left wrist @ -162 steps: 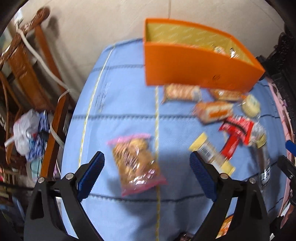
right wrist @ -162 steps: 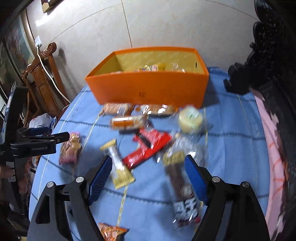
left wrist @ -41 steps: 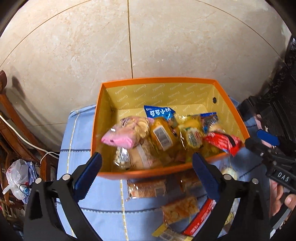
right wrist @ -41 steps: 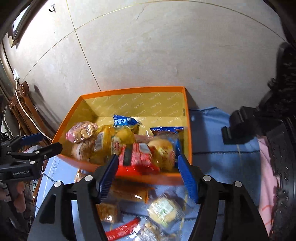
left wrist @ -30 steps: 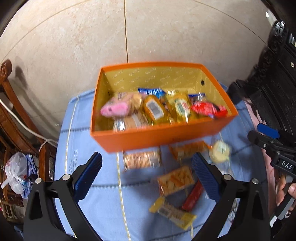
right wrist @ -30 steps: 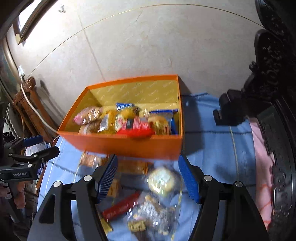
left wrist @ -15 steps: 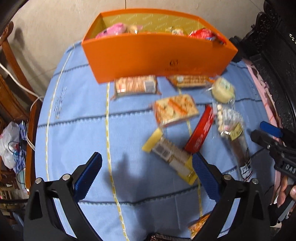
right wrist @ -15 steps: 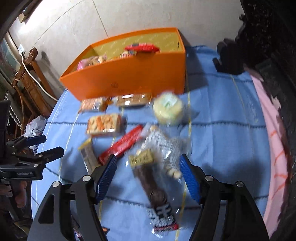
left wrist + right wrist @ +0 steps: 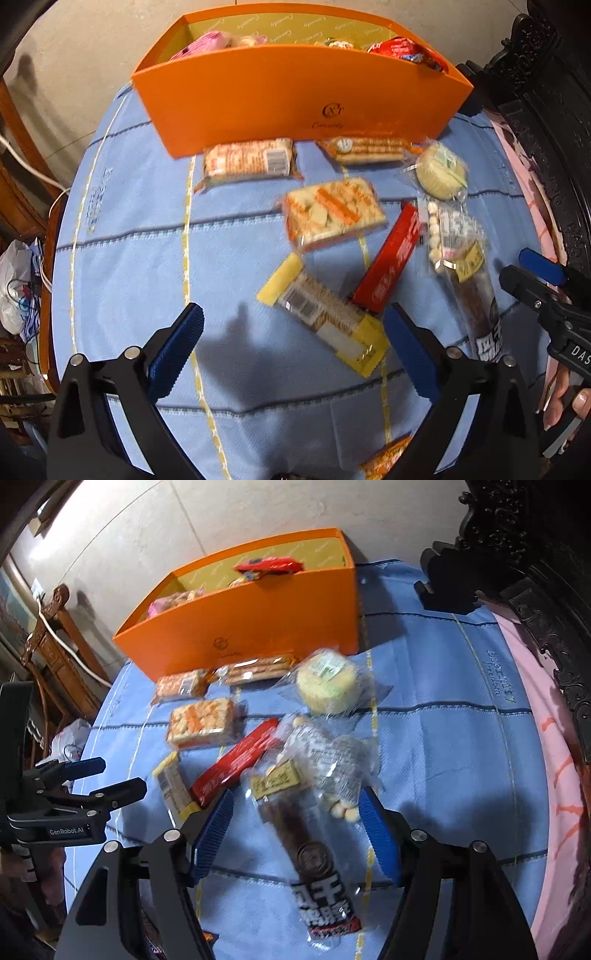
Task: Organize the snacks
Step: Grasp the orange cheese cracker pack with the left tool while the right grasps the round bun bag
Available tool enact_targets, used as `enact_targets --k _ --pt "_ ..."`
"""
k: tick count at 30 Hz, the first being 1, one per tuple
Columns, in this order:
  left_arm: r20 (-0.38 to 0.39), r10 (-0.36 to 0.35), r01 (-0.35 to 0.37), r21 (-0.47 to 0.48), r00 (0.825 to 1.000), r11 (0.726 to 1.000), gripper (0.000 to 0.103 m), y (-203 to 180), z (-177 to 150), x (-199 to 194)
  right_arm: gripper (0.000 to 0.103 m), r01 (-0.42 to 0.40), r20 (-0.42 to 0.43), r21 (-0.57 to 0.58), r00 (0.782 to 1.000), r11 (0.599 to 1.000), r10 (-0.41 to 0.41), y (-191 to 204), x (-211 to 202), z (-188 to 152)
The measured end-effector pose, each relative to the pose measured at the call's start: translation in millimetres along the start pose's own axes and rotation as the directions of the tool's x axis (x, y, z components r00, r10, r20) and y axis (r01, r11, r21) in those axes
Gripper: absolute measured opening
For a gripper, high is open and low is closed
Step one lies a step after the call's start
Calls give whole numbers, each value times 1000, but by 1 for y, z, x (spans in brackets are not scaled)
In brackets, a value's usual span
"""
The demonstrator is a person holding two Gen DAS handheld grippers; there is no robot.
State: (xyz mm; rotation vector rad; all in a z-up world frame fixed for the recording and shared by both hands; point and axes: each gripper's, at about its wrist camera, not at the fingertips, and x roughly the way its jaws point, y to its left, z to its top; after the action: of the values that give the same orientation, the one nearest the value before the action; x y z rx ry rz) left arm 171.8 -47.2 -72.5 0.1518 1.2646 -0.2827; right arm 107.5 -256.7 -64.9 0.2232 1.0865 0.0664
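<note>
A lived-in home room, seen from my wrists.

My snacks lie on a blue quilted cloth [image 9: 129, 258] beside carved dark wooden furniture [image 9: 524, 535], a carved wooden chair [image 9: 51, 642], pale floor tiles [image 9: 221, 520] and a plastic bag [image 9: 14, 291].

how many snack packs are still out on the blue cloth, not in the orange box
At least 8. Two lie by the orange box; mid-cloth: cracker pack, round cake, red bar, yellow-ended bar, clear bag, dark cookie pack. An orange pack shows partly at the near edge.
</note>
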Motion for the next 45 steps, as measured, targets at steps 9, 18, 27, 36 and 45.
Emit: enact_targets --k 9,18,27,36,45 --pt "4 -2 2 28 1000 1000 96 -17 39 19 71 15 -9 -56 1000 998 -16 -13 35 47" --pt "-9 1 0 99 1000 995 96 -37 57 43 71 20 -35 -127 999 992 -25 -24 65 69" --pt "-61 -6 8 34 998 999 96 -30 63 68 73 -5 -18 -114 1000 993 3 -31 61 69" --pt "-100 3 -8 -47 995 999 92 -38 64 87 73 -10 -28 -131 1000 991 6 -26 64 68" --pt "-90 9 -18 -96 996 995 81 -8 58 83 79 -2 -74 -190 997 982 -12 -17 81 73"
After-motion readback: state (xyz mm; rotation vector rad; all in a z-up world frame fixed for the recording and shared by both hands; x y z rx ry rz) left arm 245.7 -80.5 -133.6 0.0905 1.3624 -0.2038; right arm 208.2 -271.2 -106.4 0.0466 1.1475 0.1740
